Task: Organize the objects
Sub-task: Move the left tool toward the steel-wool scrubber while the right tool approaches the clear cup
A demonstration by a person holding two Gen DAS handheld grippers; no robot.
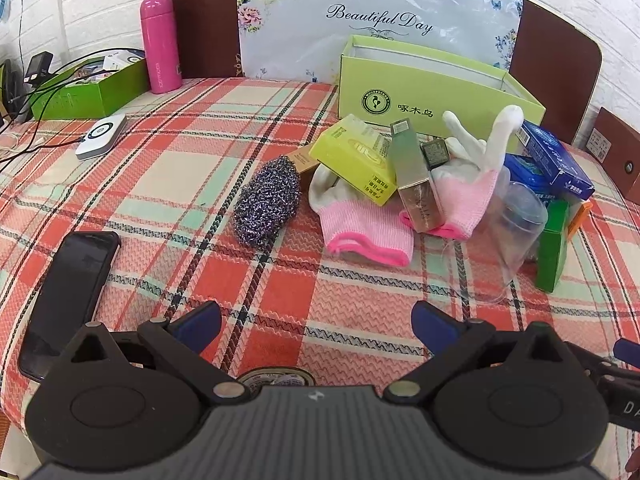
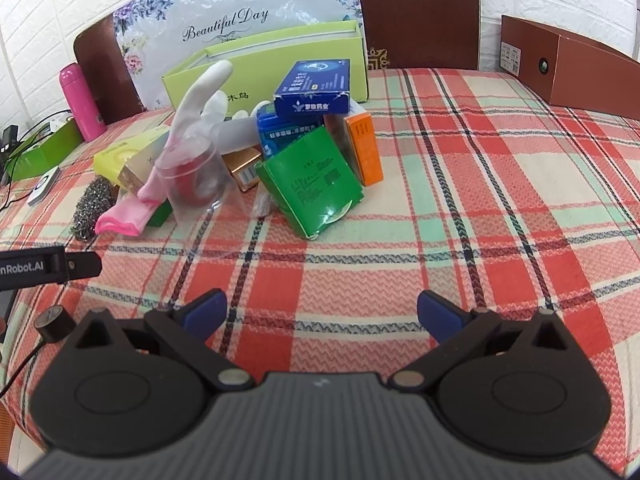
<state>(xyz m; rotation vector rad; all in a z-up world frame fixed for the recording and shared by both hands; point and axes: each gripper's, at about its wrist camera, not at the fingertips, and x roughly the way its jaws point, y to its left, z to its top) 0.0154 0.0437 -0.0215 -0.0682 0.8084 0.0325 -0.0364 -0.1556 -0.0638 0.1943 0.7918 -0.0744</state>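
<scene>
The table (image 1: 168, 168), under a plaid cloth, carries a heap of small goods ahead of both claws, and behind the heap stands the open green box (image 1: 432, 88), probably where they belong. In the heap, from big to small: 2 pink-cuffed gloves (image 1: 368, 232), a clear cup (image 1: 516, 216) lying on its side, a yellow box (image 1: 356, 156), a gold box (image 1: 416, 184) leaning across it, blue boxes (image 1: 556, 156), a green packet (image 2: 312, 180) and an orange box (image 2: 364, 148).

A steel scourer (image 1: 266, 200) lies just left of the heap, apart from the rest, its long axis running away from the camera and leaning slightly right.

The left gripper (image 1: 316, 324) is spread wide and empty, low over bare cloth; the scourer sits ahead and a little left of it. The right gripper (image 2: 322, 312) is equally wide and empty; the green packet is dead ahead of it, tilted against the pile.

So the split looks natural: the left hand is nearer the scourer and gloves, the right nearer the packet and the orange and blue boxes. Neither touches anything yet.
</scene>
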